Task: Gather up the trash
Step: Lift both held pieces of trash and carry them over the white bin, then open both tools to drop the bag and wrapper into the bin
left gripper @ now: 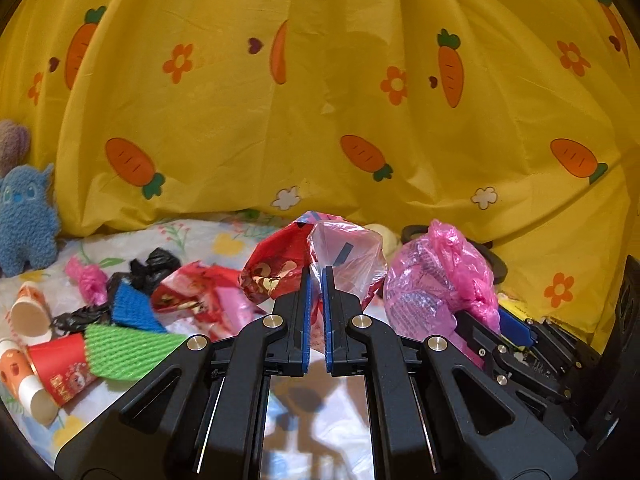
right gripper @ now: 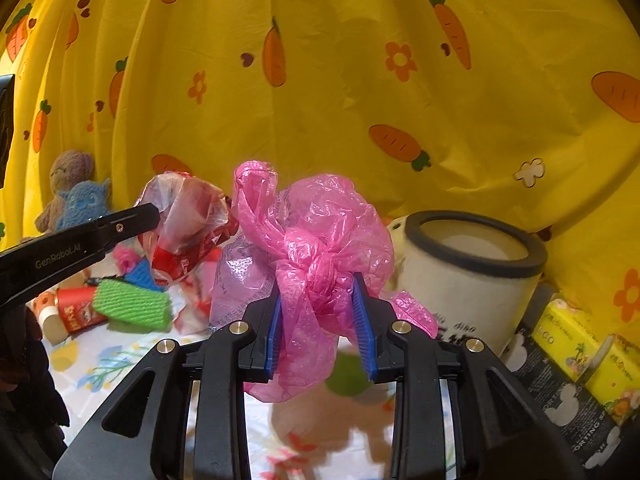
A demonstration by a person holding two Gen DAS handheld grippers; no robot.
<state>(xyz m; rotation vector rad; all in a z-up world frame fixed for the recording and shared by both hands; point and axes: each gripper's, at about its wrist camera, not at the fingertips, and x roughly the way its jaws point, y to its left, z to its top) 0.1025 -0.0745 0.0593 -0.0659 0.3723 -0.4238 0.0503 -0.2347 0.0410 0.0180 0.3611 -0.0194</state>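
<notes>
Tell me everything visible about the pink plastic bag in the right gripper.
The pink plastic bag is thin, crinkled, translucent film, tied in a knot at its middle. The right gripper is shut on that knot, holding it above the floral sheet. Loose ends puff upward and hang below. A pale purple printed wrapper shows inside.

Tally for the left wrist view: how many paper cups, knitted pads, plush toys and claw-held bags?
Paper cups: 3
Knitted pads: 2 (blue, green)
Plush toys: 2
Held bags: 2 (clear-and-red bag, pink bag)
Total: 9
</notes>
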